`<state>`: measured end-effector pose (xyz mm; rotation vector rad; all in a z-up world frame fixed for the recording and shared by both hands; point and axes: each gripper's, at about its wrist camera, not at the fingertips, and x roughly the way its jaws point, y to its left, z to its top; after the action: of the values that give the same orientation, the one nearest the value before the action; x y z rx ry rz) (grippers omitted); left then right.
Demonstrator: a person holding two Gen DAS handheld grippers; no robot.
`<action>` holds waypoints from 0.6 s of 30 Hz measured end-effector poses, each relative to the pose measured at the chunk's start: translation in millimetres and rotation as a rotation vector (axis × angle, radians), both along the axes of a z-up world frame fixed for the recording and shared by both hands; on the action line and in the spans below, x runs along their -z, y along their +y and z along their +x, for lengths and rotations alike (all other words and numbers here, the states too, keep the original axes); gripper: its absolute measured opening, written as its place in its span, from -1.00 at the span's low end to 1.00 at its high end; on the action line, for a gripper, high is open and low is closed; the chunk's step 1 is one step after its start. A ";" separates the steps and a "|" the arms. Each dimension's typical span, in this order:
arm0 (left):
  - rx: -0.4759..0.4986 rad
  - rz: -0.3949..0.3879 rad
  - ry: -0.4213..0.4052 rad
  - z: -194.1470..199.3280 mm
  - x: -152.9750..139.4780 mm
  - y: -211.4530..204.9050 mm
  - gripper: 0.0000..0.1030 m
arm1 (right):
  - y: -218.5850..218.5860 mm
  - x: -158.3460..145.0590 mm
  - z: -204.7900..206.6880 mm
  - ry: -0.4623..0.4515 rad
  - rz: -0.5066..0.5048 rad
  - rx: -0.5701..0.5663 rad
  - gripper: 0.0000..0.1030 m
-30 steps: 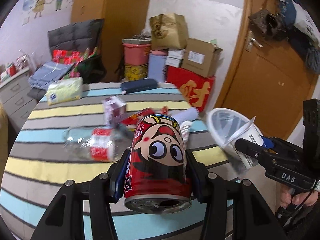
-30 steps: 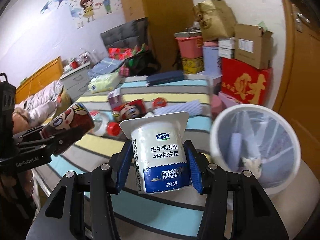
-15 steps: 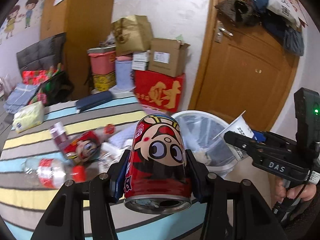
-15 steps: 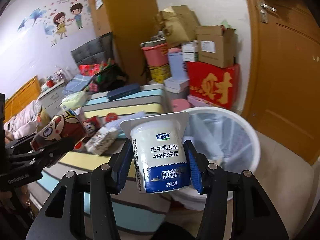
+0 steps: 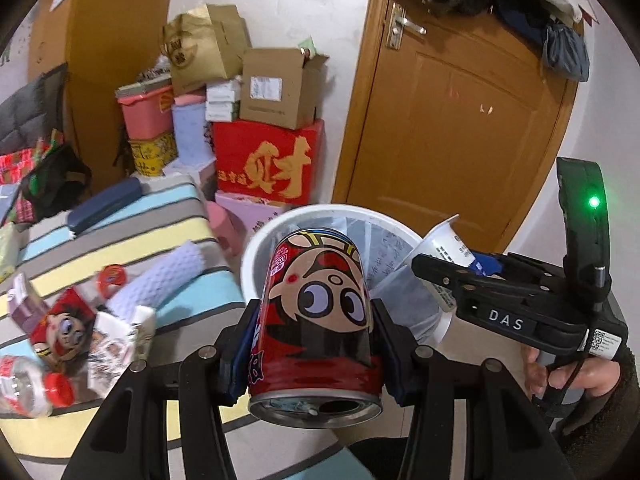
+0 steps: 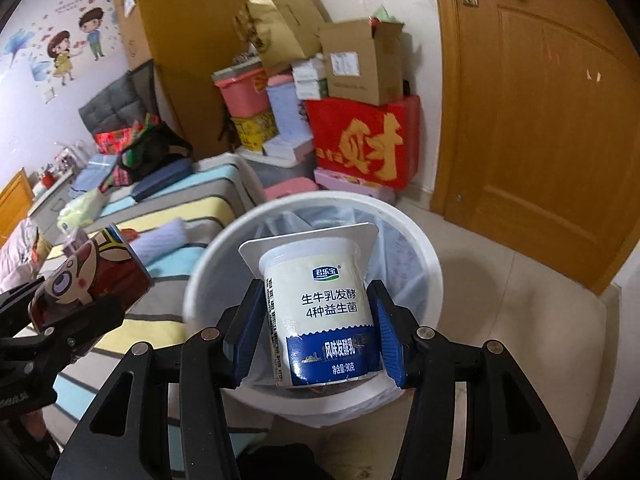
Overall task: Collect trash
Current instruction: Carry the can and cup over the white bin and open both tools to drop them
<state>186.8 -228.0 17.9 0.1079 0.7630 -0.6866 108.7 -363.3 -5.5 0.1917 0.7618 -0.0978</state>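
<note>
We hold yogurt cup (image 6: 320,312) pinched in right gripper (image 6: 318,344), directly over white trash bin (image 6: 434,264) mouth. Left gripper (image 5: 316,344) pinches red cartoon can (image 5: 316,312), long axis along fingers, over bin's bed-side rim. Right nearer to drop.

bin (image 5: 256,248) interior: mostly hidden by can (image 5: 320,312) | bottle (image 5: 24,388): cut by frame edge, blurred

cluttered home bedroom: striped bed (image 5: 120,216), stacked boxes (image 6: 360,68)
</note>
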 end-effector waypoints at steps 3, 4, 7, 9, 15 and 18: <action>-0.002 0.024 -0.006 5.0 6.5 -12.6 0.02 | -4.4 7.4 6.9 0.026 -0.025 0.012 0.04; 0.002 0.028 -0.007 6.1 8.1 -15.6 0.02 | -5.7 9.4 8.9 0.033 -0.028 0.011 0.04; 0.011 0.028 0.022 13.6 15.0 -22.1 0.02 | -10.9 18.2 18.3 0.076 -0.009 0.000 0.04; 0.002 0.048 0.018 18.0 19.5 -26.9 0.02 | -12.1 21.4 21.2 0.092 -0.035 0.004 0.04; 0.001 0.029 0.050 30.8 24.9 -28.3 0.02 | -18.2 30.1 27.7 0.122 -0.029 0.000 0.05; -0.004 0.025 0.031 31.0 21.3 -25.7 0.03 | -23.6 32.1 29.4 0.132 -0.017 0.017 0.07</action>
<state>217.8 -253.6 -3.4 0.1186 0.8013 -0.6762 138.1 -386.9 -37.7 0.1766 0.8909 -0.1338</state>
